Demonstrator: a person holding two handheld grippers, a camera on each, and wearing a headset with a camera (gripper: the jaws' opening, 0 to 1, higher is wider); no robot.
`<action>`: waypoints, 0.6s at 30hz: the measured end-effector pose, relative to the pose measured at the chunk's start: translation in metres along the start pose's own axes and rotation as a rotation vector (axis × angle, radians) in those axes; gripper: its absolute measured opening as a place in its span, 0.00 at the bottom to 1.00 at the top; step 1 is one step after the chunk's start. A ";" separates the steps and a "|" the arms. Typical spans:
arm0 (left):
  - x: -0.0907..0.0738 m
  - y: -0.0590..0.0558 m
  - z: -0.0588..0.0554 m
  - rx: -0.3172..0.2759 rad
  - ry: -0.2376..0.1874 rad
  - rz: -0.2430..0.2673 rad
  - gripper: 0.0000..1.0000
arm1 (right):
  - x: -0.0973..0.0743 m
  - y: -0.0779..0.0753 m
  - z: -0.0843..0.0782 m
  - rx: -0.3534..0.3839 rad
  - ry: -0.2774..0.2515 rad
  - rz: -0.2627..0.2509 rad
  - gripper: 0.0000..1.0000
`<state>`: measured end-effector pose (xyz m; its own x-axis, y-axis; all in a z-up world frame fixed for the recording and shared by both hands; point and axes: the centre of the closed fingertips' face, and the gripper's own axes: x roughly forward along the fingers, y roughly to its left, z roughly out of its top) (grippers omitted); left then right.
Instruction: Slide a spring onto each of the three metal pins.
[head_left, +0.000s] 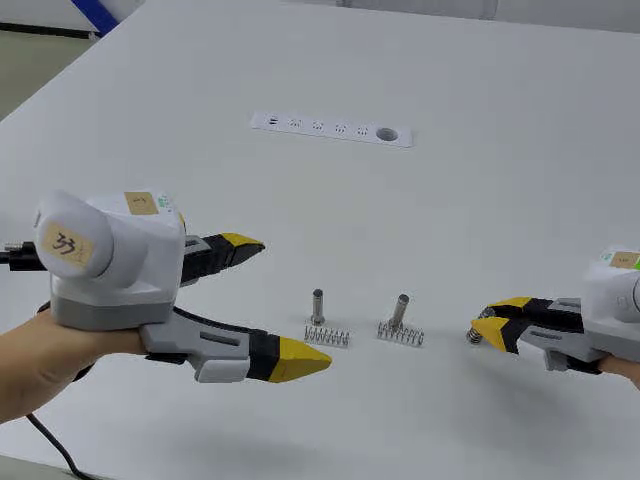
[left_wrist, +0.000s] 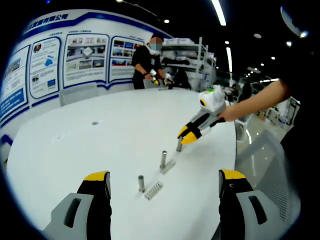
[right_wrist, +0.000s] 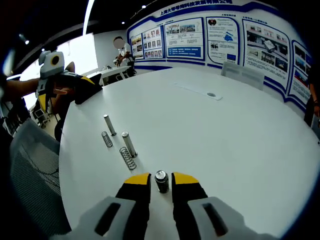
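The left hand-held gripper (head_left: 272, 300) has grey plastic arms with pointy yellow tips. It is wide open and holds nothing. Just past its tips a shiny round metal pin (head_left: 318, 305) stands up, and a second pin (head_left: 400, 310) stands further out. A curly wire spring (head_left: 327, 337) lies by the first and another spring (head_left: 401, 334) by the second, on the smooth white bench (head_left: 450, 220). The right hand-held gripper (head_left: 480, 325) has its tips close together around a third pin (right_wrist: 161, 182). I cannot tell if they squeeze it.

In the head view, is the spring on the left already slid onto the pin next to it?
No, the spring lies flat on the table beside the foot of the upright pin.
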<state>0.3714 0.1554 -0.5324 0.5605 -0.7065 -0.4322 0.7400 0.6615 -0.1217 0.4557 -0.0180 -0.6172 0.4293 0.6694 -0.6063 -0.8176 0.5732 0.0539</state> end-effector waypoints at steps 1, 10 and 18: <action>0.000 0.000 0.000 0.001 0.000 0.000 0.91 | -0.001 0.000 0.001 -0.007 0.001 -0.003 0.18; 0.000 -0.001 0.009 -0.005 -0.029 -0.005 0.92 | -0.014 0.006 0.023 -0.061 -0.019 0.002 0.21; 0.001 0.000 0.012 0.009 -0.033 -0.005 0.91 | -0.013 0.020 0.041 -0.102 -0.038 0.041 0.22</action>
<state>0.3766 0.1514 -0.5222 0.5682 -0.7179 -0.4022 0.7461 0.6556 -0.1163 0.4494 0.0035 -0.5757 0.4076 0.7094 -0.5750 -0.8686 0.4956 -0.0043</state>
